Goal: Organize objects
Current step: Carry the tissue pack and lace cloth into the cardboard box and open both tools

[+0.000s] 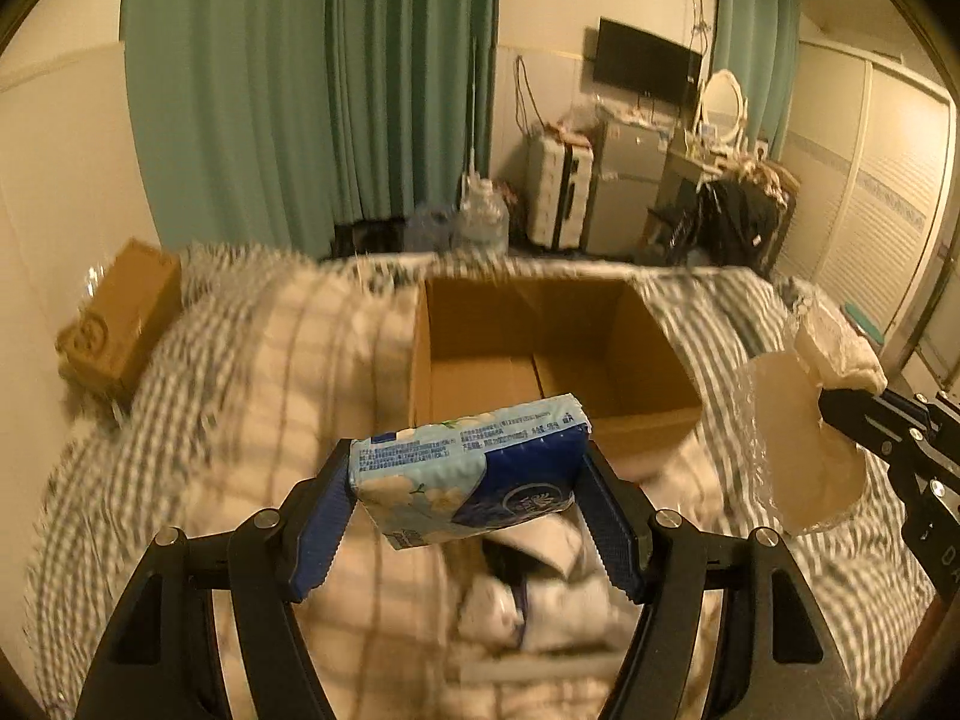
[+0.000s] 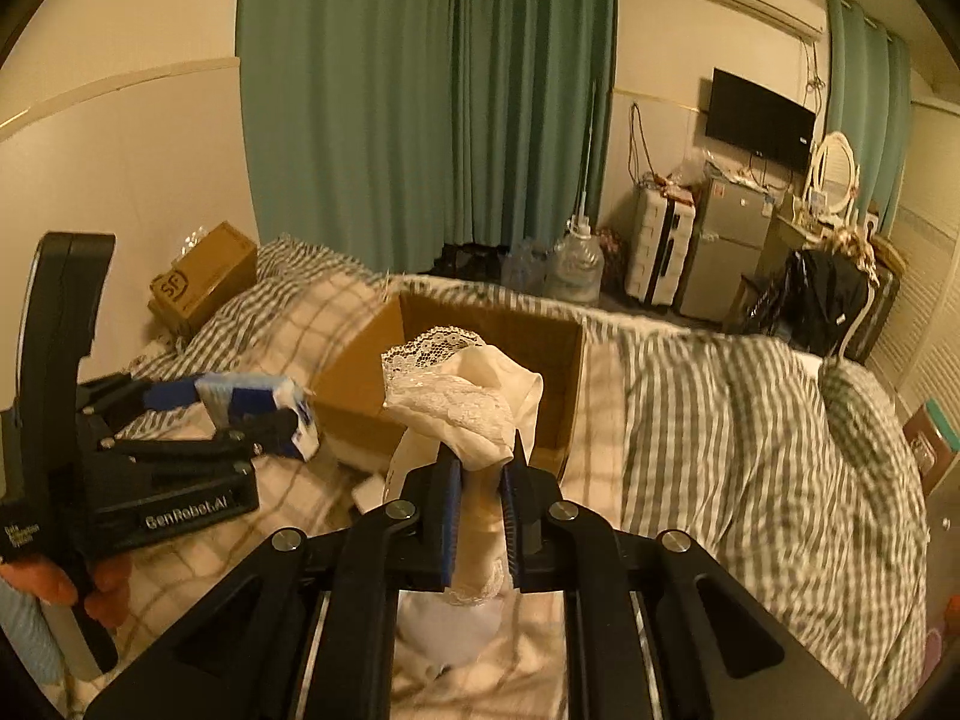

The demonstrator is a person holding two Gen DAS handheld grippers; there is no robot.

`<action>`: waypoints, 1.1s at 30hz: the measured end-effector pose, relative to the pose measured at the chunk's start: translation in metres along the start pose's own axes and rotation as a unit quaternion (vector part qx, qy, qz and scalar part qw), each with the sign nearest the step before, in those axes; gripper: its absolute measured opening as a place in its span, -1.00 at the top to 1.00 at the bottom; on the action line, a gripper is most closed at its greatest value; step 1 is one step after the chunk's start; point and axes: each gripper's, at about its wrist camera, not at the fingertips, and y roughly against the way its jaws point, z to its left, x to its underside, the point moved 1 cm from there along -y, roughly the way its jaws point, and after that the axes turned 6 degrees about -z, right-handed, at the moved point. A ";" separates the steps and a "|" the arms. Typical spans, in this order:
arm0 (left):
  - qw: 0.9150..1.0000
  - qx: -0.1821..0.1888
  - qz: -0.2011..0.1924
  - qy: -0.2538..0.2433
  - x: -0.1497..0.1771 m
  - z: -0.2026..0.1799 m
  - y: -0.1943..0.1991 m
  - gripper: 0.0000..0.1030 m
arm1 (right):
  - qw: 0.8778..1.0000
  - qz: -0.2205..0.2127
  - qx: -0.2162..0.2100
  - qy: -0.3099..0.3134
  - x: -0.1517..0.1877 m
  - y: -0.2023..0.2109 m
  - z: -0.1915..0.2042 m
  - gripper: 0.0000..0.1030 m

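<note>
My left gripper (image 1: 465, 480) is shut on a blue and white tissue pack (image 1: 468, 468) and holds it in the air just short of the open cardboard box (image 1: 648, 420) on the bed. The pack also shows in the right wrist view (image 2: 264, 408). My right gripper (image 2: 480, 468) is shut on a cream lace-trimmed garment (image 2: 462, 396), held up in front of the same box (image 2: 354, 384). In the left wrist view the garment (image 1: 798, 432) hangs at the right, level with the box.
The box sits on a bed with a striped and checked duvet (image 2: 720, 420). More white items (image 1: 540, 600) lie on the bed below my left gripper. A closed brown carton (image 1: 120, 318) stands at the bed's far left corner. Water jugs, a suitcase and a fridge stand beyond the bed.
</note>
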 end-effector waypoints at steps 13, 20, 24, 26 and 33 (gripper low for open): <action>0.998 -0.007 -0.066 -0.015 -0.067 -0.001 -0.037 -0.41 | 0.999 -0.036 -0.015 0.004 -0.083 -0.050 -0.015 0.84; 0.998 -0.005 -0.050 -0.029 -0.064 -0.006 -0.089 -0.41 | 1.000 -0.010 -0.024 -0.008 -0.082 -0.108 -0.019 0.88; 0.999 -0.008 -0.028 -0.035 -0.054 -0.010 -0.119 -0.41 | 0.999 0.017 -0.030 -0.018 -0.065 -0.145 -0.024 0.89; 0.999 -0.010 -0.014 -0.035 -0.045 -0.009 -0.135 -0.41 | 0.999 0.032 -0.029 -0.018 -0.054 -0.162 -0.027 0.90; 0.999 -0.013 0.012 -0.038 -0.026 -0.011 -0.167 -0.41 | 0.997 0.067 -0.026 -0.038 -0.022 -0.202 -0.047 0.90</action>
